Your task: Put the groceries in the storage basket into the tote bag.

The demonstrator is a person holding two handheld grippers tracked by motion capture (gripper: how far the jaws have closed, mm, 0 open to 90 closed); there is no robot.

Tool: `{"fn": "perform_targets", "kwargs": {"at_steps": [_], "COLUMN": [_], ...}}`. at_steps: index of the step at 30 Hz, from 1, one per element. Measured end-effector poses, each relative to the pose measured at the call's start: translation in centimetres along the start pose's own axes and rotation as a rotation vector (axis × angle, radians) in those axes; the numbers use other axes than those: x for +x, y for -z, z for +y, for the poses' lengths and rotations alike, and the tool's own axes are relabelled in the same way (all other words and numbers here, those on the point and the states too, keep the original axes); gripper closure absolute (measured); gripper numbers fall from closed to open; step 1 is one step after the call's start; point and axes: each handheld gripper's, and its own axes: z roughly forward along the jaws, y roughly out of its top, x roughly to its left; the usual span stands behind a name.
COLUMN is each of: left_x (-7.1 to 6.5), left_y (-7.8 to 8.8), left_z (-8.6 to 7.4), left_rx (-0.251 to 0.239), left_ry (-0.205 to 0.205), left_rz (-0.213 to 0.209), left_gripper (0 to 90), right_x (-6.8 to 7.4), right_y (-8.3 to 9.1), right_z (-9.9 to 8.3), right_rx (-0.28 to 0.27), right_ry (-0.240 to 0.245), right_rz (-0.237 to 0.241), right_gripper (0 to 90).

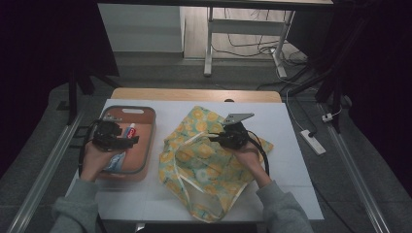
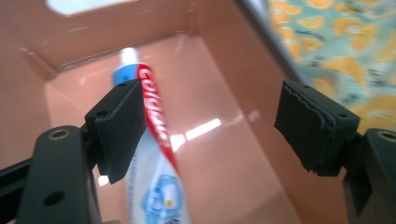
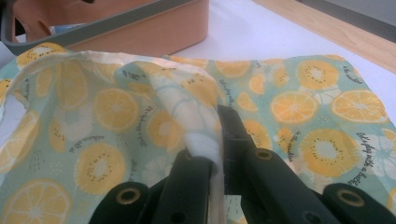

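The left claw (image 2: 208, 128) is held spread inside the tray (image 2: 219, 60), gripping nothing. The toothpaste tube (image 2: 156, 154) lies beside its left pad (image 2: 122, 126); whether they touch cannot be told. Bare tray floor is left toward the right pad, with the tray's far wall ahead. The right claw (image 3: 215, 154) is clenched on a raised fold of the fruit-print bag (image 3: 116, 112), with the tray's edge beyond it.

1. The left gripper (image 1: 112, 136) hangs low at the table's left, jaws spread wide, held from behind by the left hand (image 1: 95, 158).
2. The right gripper (image 1: 232, 136) points forward, jaws pinched together, forearm stretched behind.
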Motion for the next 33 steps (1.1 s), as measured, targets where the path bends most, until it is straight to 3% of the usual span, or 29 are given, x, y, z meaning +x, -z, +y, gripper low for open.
{"fn": "perform_targets", "kwargs": {"at_steps": [7, 13, 20, 24, 26, 33], "left_x": [1.3, 1.9, 2.1, 2.6, 2.8, 3.6], "left_y": [-3.2, -4.6, -6.0, -6.3, -6.4, -6.4], "left_z": [0.3, 0.2, -0.2, -0.3, -0.3, -0.3], "left_rx": [0.148, 0.210, 0.298, 0.323, 0.341, 0.351], "left_ry": [0.028, 0.041, 0.048, 0.079, 0.095, 0.147], "left_rz": [0.061, 0.095, 0.102, 0.115, 0.099, 0.073], "left_gripper": [25.2, 27.6, 28.5, 38.1, 44.8, 53.3], "right_x": [0.0, 0.1, 0.3, 0.3, 0.2, 0.1], "right_y": [-0.1, 0.2, 0.6, 0.8, 0.8, 0.5], "right_z": [0.0, 0.2, 0.1, 0.0, 0.0, -0.1], "right_rx": [-0.001, -0.005, -0.003, -0.003, -0.002, 0.007], "right_ry": [0.004, 0.016, 0.022, 0.025, 0.024, 0.023], "right_rz": [0.002, -0.005, -0.016, -0.023, -0.027, -0.031], "right_gripper": [89.4, 89.4, 89.4, 89.4, 89.4, 89.4]}}
